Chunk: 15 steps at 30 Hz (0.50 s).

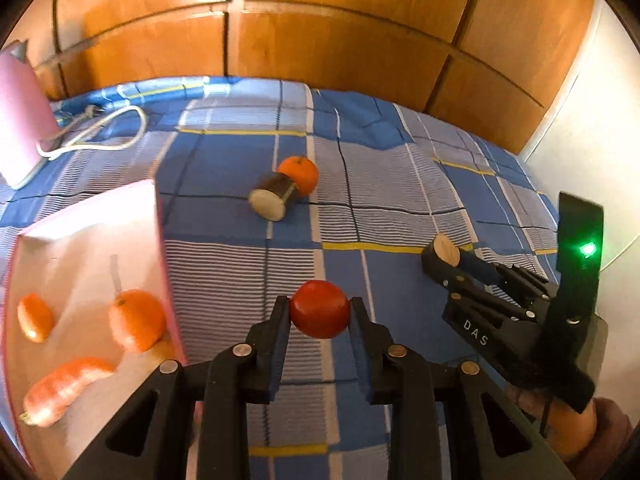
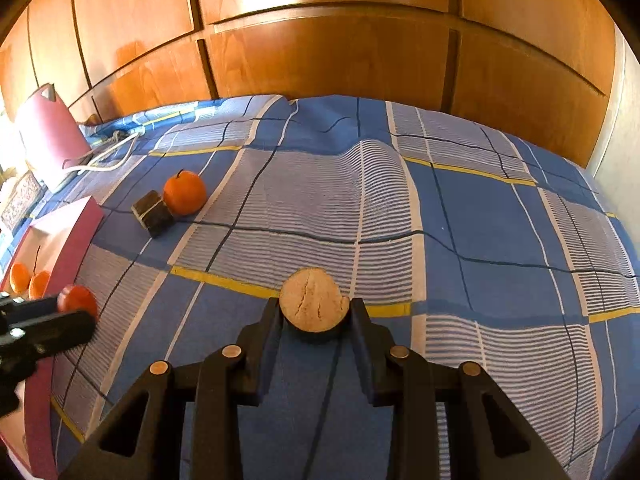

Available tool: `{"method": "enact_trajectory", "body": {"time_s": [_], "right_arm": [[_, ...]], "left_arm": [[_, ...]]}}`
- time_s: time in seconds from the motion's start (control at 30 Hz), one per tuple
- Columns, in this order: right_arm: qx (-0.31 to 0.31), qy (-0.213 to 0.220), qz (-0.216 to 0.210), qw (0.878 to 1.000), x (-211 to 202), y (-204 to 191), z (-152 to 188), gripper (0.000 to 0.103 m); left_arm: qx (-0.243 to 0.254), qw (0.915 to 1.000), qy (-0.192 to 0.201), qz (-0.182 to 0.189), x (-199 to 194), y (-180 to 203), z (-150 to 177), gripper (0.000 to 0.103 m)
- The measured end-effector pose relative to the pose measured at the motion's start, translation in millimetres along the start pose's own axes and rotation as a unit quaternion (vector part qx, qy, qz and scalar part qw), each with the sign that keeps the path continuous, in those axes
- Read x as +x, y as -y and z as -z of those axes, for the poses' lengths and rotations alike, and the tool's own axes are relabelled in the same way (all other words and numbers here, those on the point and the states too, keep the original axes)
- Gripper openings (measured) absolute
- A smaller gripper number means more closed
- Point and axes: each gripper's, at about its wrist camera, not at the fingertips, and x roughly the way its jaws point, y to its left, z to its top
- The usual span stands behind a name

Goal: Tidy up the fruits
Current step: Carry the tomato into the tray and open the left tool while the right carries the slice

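Observation:
My left gripper [image 1: 320, 306] is shut on a red tomato [image 1: 319, 314] and holds it above the blue checked bedspread, just right of a pink box [image 1: 160, 240]. The box holds two oranges [image 1: 136, 320] and a carrot [image 1: 64, 388]. My right gripper [image 2: 316, 306] is shut on a round wooden log piece [image 2: 312, 304]; it shows at the right in the left wrist view [image 1: 446, 250]. The left gripper with the tomato [image 2: 76, 300] shows at the left edge of the right wrist view. Another orange [image 1: 300, 172] lies mid-bed touching a second log piece [image 1: 272, 198].
A pink box lid [image 1: 20, 128] and a white cable [image 1: 104, 132] lie at the far left of the bed. Wooden wardrobe doors [image 2: 320, 52] stand behind the bed. A white wall [image 1: 592, 140] is at the right. The bedspread [image 2: 480, 220] is wrinkled.

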Motion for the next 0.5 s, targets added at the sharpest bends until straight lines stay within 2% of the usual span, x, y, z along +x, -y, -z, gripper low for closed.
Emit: {"method": "enact_trajectory", "body": {"time_s": [0.3,0.5], "right_arm": [[-0.023,-0.005,0.005,1.0,-14.1,-22.0,17.5,0.033],[-0.029,-0.011,0.008,0.999,-16.8,-30.2,23.4,0.033]], "left_arm": [[-0.007,0.9983,0.052,-0.026,-50.3,-21.7,12.6,0.029],[-0.034,0.9939,0.082,-0.065,-77.5,-52.4,23.2,0.029]]}}
